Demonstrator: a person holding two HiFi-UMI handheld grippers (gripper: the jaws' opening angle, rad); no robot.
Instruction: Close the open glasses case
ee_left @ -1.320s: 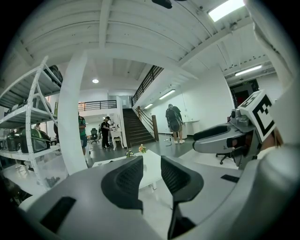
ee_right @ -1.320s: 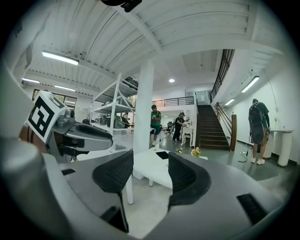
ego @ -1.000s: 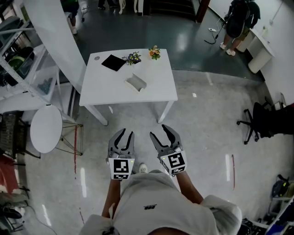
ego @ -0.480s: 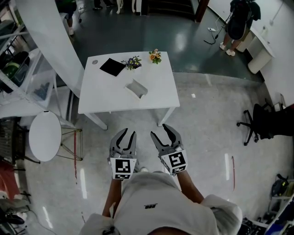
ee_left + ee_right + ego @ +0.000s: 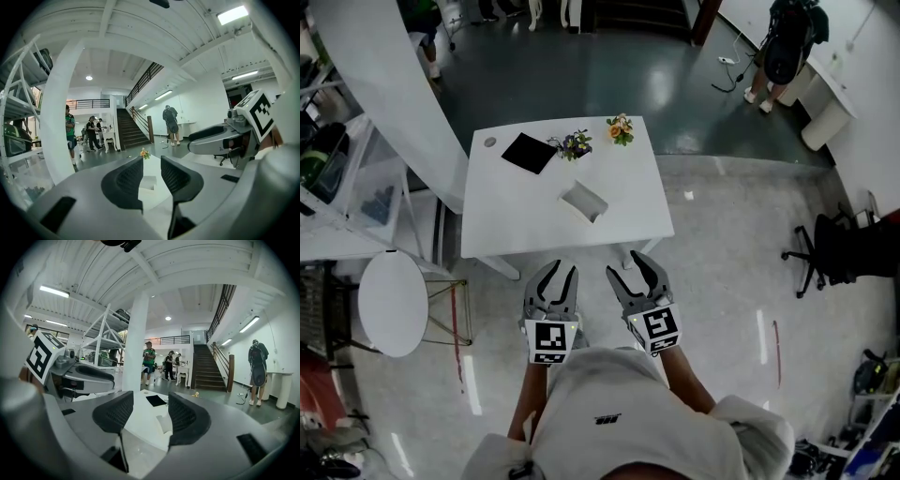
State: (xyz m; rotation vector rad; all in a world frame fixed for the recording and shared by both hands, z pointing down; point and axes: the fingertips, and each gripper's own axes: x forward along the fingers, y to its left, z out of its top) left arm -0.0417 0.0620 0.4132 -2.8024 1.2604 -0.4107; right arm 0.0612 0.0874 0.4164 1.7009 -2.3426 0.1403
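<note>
We stand on the floor just short of a white bench. The glasses case, pale grey, lies near the middle of the bench, and its lid appears to be up. Our left tool and right tool are held side by side in front of us, both with jaws spread and nothing between them. They are well apart from the case. A flat black item and two small flower bunches sit at the far edge. We judge the task not yet begun: the approach and the closing are both left to do.
</note>
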